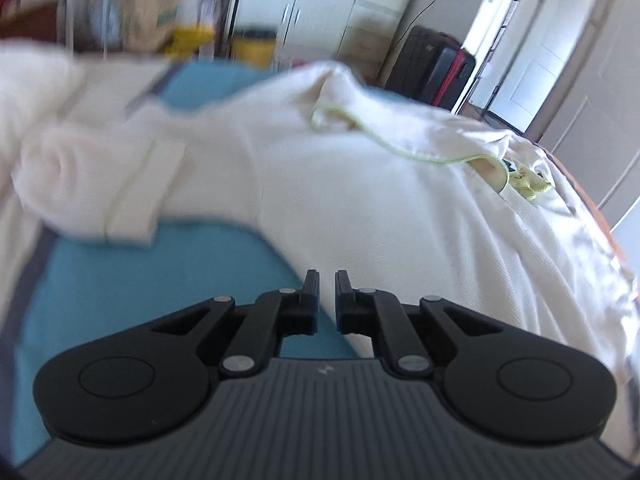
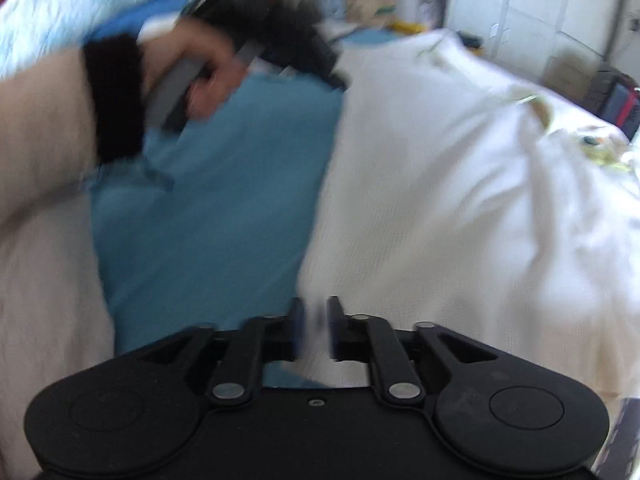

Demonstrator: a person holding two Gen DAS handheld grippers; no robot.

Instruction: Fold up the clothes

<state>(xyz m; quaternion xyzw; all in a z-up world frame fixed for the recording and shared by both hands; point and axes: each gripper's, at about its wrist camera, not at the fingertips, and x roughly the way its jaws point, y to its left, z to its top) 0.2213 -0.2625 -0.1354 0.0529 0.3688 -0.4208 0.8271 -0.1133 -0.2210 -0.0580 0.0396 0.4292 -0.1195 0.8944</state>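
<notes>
A white garment (image 1: 340, 184) with thin yellow-green trim lies spread over a teal sheet (image 1: 120, 280) on a bed; one sleeve (image 1: 128, 184) is folded toward the left. My left gripper (image 1: 327, 280) hovers at the garment's near edge, jaws a narrow gap apart, nothing between them. In the right wrist view the same white garment (image 2: 460, 200) covers the right half and the teal sheet (image 2: 224, 200) the middle. My right gripper (image 2: 316, 308) is over the garment's edge, jaws slightly apart and empty. The left gripper (image 2: 256, 20), held by a hand, is blurred at upper left.
A dark suitcase (image 1: 432, 68) stands by a doorway at the back right. Yellow items (image 1: 248, 44) and a paper bag (image 1: 152, 12) are behind the bed. A white cabinet (image 1: 320, 0) lines the back wall. The bed's wooden edge (image 1: 580, 192) runs along the right.
</notes>
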